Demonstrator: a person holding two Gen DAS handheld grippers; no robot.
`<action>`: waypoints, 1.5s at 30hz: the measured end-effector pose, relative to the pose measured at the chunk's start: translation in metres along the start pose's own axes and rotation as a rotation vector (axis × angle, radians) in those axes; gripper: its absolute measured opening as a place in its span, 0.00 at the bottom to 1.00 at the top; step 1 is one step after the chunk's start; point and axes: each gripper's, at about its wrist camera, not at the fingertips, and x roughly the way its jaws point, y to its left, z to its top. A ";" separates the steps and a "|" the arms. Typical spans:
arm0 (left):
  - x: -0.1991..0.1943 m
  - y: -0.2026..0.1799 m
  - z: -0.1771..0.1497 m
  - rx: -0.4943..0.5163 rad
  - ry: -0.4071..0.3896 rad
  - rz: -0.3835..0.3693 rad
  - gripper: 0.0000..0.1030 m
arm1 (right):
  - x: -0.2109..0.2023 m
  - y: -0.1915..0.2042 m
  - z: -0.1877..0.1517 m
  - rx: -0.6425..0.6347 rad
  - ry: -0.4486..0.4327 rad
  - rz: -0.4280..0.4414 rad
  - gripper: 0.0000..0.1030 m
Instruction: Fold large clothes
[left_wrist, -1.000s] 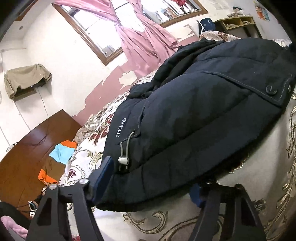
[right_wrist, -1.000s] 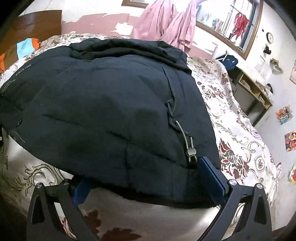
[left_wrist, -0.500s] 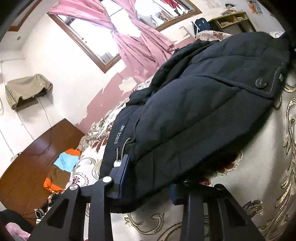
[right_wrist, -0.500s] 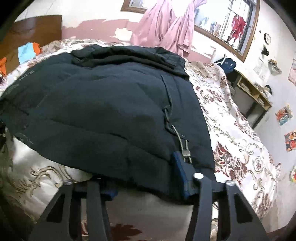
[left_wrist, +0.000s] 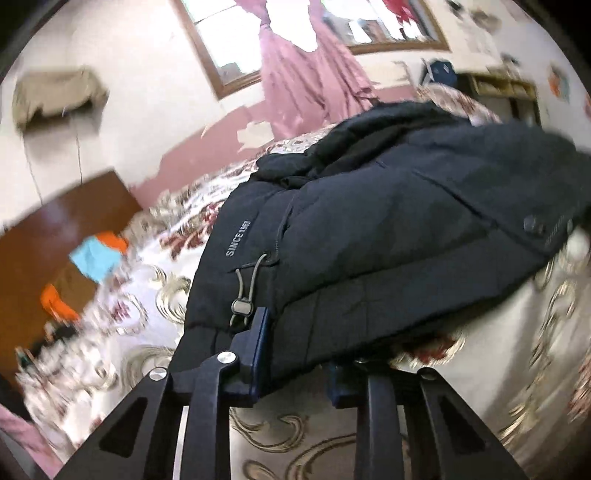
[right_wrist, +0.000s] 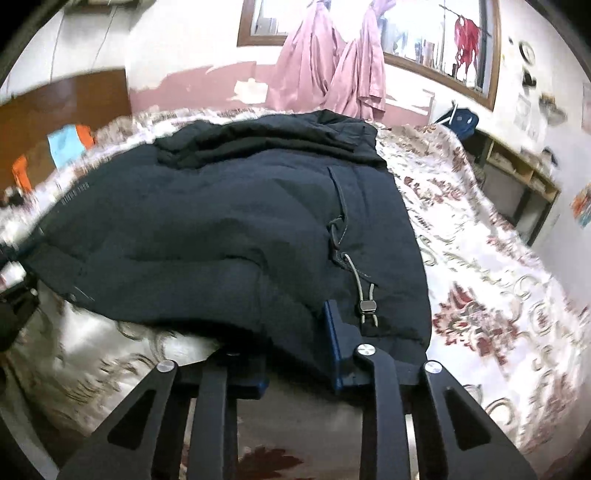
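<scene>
Jacket (left_wrist: 388, 236) hem clamped by both hand-held grippers

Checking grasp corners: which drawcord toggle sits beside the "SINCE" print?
The toggle by the left claw; the right claw's toggle has none near.

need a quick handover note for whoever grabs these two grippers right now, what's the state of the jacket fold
Left gripper: shut on the near hem of the dark padded jacket, beside its drawcord toggle.
Right gripper: shut on the same hem at the other corner, next to the other toggle.
Jacket lies spread on the floral bedspread, collar end toward the window wall.
Done: both hem corners gripped.
Left: no fold visible yet; likely lift the hem and carry it toward the collar, then release and smooth.
</scene>
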 end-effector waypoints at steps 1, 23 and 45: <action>-0.001 0.004 0.002 -0.030 -0.002 -0.010 0.21 | 0.000 -0.001 -0.001 0.009 -0.005 0.008 0.18; -0.121 0.066 0.047 -0.197 -0.247 -0.076 0.06 | -0.128 0.011 0.010 -0.067 -0.372 -0.003 0.06; -0.113 0.114 0.170 -0.224 -0.338 -0.172 0.06 | -0.162 0.005 0.131 -0.102 -0.621 0.016 0.05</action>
